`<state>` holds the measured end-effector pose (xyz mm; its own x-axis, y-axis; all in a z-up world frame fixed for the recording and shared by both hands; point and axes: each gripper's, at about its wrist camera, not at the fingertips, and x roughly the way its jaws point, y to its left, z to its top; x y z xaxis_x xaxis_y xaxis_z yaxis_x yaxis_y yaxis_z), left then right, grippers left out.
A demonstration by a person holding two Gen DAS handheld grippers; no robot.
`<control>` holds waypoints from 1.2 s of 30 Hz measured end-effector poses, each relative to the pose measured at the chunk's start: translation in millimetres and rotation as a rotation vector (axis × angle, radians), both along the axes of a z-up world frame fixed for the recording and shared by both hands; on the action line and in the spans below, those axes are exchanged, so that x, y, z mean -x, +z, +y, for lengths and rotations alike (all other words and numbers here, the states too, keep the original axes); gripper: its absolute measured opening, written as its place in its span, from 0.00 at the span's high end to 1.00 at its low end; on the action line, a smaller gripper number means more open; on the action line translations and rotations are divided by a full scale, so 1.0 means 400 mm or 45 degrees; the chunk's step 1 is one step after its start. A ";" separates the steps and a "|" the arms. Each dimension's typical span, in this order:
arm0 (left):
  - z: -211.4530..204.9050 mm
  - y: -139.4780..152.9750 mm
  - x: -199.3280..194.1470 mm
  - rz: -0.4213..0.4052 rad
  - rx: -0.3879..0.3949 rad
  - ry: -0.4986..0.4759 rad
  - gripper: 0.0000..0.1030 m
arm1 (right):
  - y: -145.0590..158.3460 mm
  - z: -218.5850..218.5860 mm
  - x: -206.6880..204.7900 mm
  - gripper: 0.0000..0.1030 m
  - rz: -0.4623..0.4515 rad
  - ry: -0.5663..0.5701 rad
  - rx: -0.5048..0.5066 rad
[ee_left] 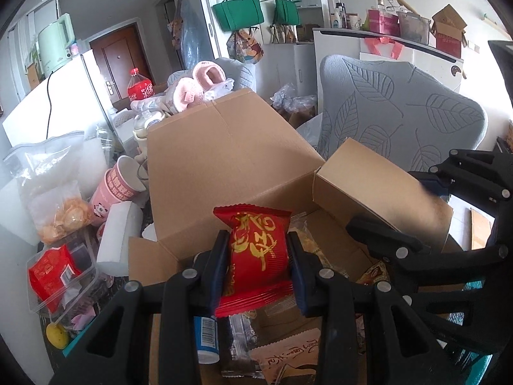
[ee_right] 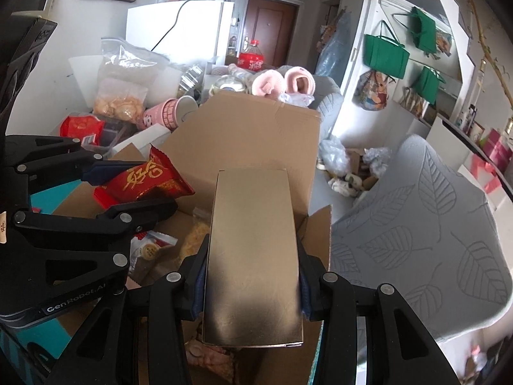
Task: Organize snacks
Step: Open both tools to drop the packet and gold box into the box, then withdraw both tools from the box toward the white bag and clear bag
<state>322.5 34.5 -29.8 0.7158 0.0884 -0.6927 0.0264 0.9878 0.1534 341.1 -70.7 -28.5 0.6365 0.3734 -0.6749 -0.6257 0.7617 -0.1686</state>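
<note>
- The left gripper (ee_left: 258, 263) is clenched on a red snack packet (ee_left: 256, 256) with gold lettering; both pads press its sides, and its crimped ends stick out above and below the fingers.
- The right gripper (ee_right: 253, 284) grasps a small plain cardboard box (ee_right: 253, 256) by its long sides, held lengthwise over the open carton (ee_right: 256, 134).
- Both items hang above the carton's mouth – the packet near its left side, the small box near its right wall and raised flap.
- Open room is tight: the grippers sit just beside each other, and the tall back flap stands close ahead.
- To the right, a leaf-patterned chair back (ee_right: 433, 231) crowds the carton's edge; to the left, pink paper cups (ee_left: 118, 186) and a clear bag of crisps (ee_left: 61, 205) press in.
- Inside the carton, other wrapped snacks lie loose – mostly hidden under the gripper frames and hard to identify.
- The carton's floor is cut off by the lower edge in both views.
</note>
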 end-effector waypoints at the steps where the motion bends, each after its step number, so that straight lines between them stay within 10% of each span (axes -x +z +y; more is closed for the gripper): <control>1: 0.000 -0.008 -0.004 0.012 -0.005 0.005 0.66 | -0.006 0.001 -0.002 0.58 0.008 -0.002 0.008; 16: 0.064 -0.051 -0.017 0.176 0.107 0.157 0.65 | 0.006 -0.021 0.031 0.41 -0.054 -0.109 0.091; 36: 0.013 0.134 0.114 -0.011 0.073 0.146 0.65 | 0.165 -0.105 0.141 0.40 -0.162 -0.171 -0.017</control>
<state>276.8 39.6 23.9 0.7091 0.1301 -0.6930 -0.0881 0.9915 0.0959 284.8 -112.7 37.5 0.7613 0.2875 -0.5811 -0.4923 0.8396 -0.2295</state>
